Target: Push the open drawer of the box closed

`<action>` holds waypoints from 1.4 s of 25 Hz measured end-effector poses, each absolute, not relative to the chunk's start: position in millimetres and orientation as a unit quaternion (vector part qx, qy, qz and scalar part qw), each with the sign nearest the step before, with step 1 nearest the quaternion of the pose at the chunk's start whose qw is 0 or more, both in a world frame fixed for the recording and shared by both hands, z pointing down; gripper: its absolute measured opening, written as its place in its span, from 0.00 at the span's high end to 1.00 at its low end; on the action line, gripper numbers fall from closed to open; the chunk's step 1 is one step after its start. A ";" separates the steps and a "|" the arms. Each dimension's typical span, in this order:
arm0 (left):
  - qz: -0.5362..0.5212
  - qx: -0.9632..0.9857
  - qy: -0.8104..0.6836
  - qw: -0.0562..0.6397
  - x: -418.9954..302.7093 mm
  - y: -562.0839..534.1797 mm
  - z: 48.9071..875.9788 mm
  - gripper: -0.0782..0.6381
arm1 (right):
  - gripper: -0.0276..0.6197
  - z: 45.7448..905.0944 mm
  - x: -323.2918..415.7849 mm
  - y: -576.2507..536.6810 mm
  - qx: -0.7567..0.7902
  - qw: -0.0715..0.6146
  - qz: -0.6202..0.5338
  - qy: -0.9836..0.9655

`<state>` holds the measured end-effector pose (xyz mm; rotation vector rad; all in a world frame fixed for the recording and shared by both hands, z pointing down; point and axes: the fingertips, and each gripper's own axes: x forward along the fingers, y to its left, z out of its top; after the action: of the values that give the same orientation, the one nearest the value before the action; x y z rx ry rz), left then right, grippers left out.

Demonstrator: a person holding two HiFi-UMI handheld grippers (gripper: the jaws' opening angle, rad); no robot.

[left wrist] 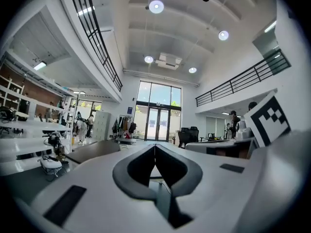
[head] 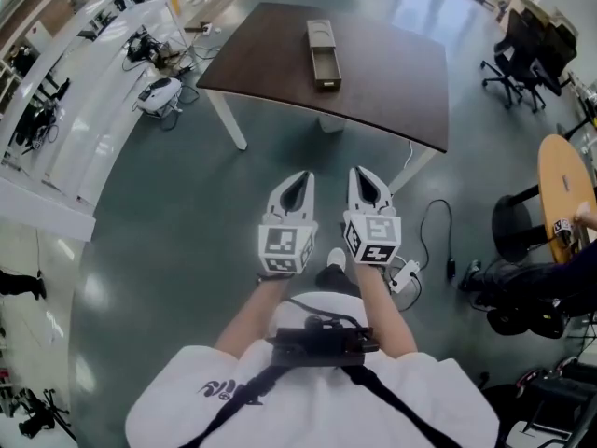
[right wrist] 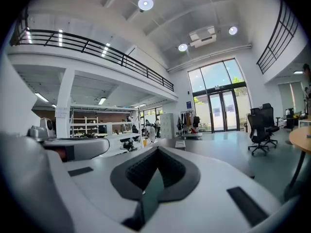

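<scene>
A long narrow wooden box (head: 321, 36) lies on the dark brown table (head: 382, 73) far ahead of me, its drawer (head: 326, 68) pulled out toward me. Both grippers hang close to my body over the floor, well short of the table. My left gripper (head: 306, 174) has its jaws closed tip to tip with nothing between them, as the left gripper view (left wrist: 155, 145) also shows. My right gripper (head: 358, 170) is shut and empty too, tips meeting in the right gripper view (right wrist: 156, 148). A small pale box shape (right wrist: 181, 143) shows beyond the right jaws.
White workbenches (head: 84, 82) with equipment line the left side. Black office chairs (head: 518, 59) stand at the far right, and a round wooden table (head: 565, 194) sits nearer on the right. Cables and a power strip (head: 410, 271) lie on the floor by my feet.
</scene>
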<state>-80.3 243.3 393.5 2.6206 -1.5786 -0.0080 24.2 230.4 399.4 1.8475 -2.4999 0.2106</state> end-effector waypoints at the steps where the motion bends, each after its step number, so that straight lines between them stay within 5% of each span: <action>1: -0.006 0.856 -0.516 0.036 -70.1 228.1 389.1 0.88 | 0.96 393.4 33.6 214.2 0.593 0.012 0.059 -0.803; 11: -0.017 0.843 -0.537 0.018 5.4 123.0 356.8 0.88 | 0.96 367.8 107.3 99.3 0.570 -0.003 0.052 -0.820; 23: 0.016 0.835 -0.548 0.057 3.3 47.8 399.1 0.88 | 0.96 401.4 84.0 29.9 0.516 0.014 0.061 -0.854; 35: -0.019 0.858 -0.512 0.041 -16.4 -140.8 378.2 0.88 | 0.96 385.1 60.3 -144.4 0.536 0.074 -0.002 -0.841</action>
<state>-16.4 -140.8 378.2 2.6268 -1.5680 -0.0570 60.3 -144.4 385.1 1.6093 -2.5246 -0.0053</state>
